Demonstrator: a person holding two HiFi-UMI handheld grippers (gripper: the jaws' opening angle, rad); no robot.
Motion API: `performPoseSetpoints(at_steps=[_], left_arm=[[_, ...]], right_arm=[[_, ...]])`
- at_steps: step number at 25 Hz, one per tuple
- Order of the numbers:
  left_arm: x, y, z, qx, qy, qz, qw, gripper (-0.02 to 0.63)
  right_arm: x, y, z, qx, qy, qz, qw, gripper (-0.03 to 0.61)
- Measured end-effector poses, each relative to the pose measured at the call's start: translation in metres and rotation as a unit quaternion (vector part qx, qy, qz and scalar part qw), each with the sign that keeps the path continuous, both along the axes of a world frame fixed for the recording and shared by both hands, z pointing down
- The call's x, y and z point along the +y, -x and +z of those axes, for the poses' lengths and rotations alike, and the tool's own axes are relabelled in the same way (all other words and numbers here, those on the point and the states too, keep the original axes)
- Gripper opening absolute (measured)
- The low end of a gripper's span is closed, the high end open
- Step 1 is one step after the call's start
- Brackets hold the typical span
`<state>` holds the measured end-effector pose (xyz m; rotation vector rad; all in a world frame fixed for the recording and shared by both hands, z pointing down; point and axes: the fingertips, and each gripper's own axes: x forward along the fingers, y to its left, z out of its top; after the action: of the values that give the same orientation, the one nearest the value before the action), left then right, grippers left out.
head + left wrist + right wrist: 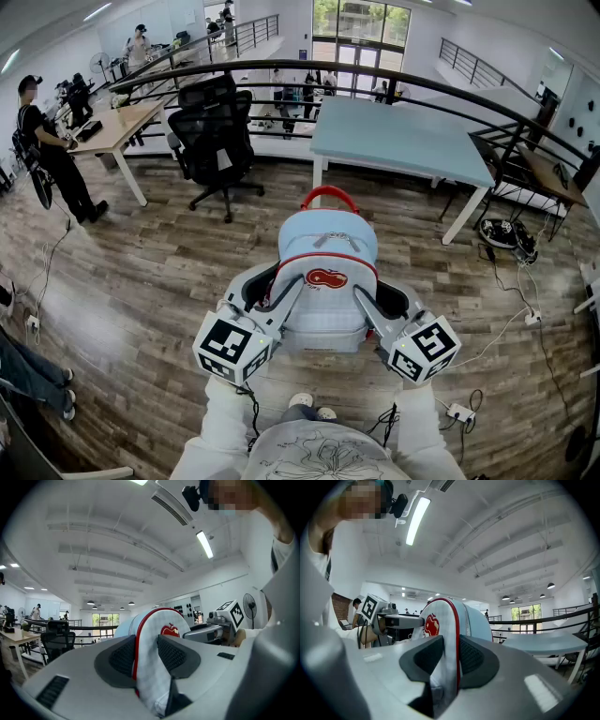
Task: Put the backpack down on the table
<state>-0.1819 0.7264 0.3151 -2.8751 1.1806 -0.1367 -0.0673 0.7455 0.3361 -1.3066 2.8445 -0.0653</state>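
head view: backpack [328, 267] hangs in the air btwn the 2 grippers, over the wood floor [141, 272]. the light-blue worktop [403, 141] lies ahead, well apart from it. left gripper [284, 289] and right gripper [368, 302] each pinch 1 side of the bag. prob the biggest risk: only 2 narrow pinches carry it, so if 1 slips the bag swings or drops to the floor short of the worktop.

left gripper view: fingers [123, 657] are clenched on a fold of the pack's pale side w/ red piping. soft fabric like this could creep out under the bag's weight.

right gripper view: fingers [423, 660] are clamped on the matching edge, also just fabric. if the hands lower unevenly or pull apart, the bag may tilt, land on 1 corner & tip over.
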Motion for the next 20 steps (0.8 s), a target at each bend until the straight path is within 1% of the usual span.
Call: performPoseSetpoints(at_steps=[8,12,20], left_arm=[[-0.005,0.007,0.007,0.002,0.002,-0.001,1.0,0.146],[-0.01,0.011,0.007,0.004,0.003,0.0,1.0,0.147],[-0.031,0.02,0.011,0.006,0.007,0.005,0.9999,0.146]], right_arm=[[-0.005,0.007,0.005,0.005,0.001,-0.001,1.0,0.109],[-0.01,0.012,0.006,0.017,-0.002,0.004,1.0,0.118],[-0.03,0.02,0.008,0.012,0.001,0.013,1.0,0.123]])
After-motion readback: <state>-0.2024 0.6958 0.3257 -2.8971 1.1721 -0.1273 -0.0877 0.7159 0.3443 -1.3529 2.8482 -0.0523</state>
